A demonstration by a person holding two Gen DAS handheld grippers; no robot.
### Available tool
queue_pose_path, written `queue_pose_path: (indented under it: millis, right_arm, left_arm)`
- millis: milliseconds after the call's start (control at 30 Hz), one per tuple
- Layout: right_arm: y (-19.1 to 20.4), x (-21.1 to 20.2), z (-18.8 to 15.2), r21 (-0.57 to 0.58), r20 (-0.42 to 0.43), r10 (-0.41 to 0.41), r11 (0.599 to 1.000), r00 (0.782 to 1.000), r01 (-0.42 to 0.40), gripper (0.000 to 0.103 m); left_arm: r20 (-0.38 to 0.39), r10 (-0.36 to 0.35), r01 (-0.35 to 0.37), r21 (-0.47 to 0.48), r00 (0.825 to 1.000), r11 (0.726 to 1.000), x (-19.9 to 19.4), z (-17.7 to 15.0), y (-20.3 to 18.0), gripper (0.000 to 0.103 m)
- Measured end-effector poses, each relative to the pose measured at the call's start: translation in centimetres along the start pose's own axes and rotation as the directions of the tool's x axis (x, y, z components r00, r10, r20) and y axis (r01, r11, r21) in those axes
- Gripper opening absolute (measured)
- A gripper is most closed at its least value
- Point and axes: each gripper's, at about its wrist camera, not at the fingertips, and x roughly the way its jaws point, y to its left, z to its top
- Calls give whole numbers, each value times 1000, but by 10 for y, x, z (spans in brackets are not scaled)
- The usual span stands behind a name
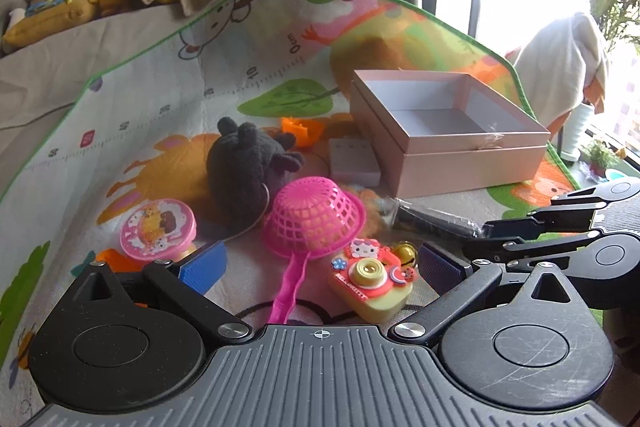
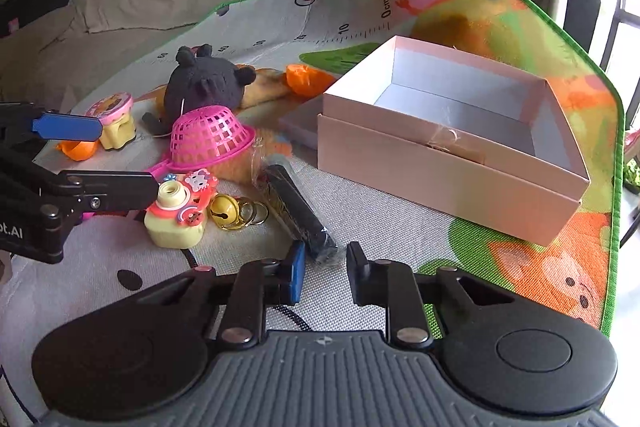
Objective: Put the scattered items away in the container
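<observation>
Right gripper (image 2: 322,267) jaws narrowed on the wrapped black packet's (image 2: 298,209) near end, at the play mat's (image 2: 400,227) middle; grip looks shallow. Lift slowly toward the empty pink box (image 2: 440,163) near the mat's far right edge. Left gripper (image 1: 320,263) wide open, holding nothing.

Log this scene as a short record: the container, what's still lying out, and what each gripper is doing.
container: pink box, open, no items visible inside, on the play mat
still out: black plush; pink strainer, upside down; toy camera; gold bell; round pink toy; black wrapped bar
left gripper: fingers wide open, holding nothing, toy camera just ahead
right gripper: fingers closed on the near end of the black wrapped bar
</observation>
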Motion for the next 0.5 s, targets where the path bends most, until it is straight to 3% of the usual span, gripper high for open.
queue_pose_path:
  millis: [200,333,433,500]
  right_arm:
    - [-14,-15,-7,-19,-15,20,1000,1000,-20,18]
    - [-33,-34,-22,-128,-6,8,992,1000,-9,19]
    - [-50,-37,-30,-190,53,-181,964,982,188,26]
    - [-68,-34,-29,-148,76,-342,925,937,349,51]
  left_arm:
    - [-22,-31,31,2,999,1000,1,-10,-8,103]
    - [-33,-55,55,13,998,998,-5,-18,-13,103]
    - [-39,-67,68,16,997,998,-7,-21,-16,103]
    - [-43,-73,73,12,996,997,-6,-21,-18,103]
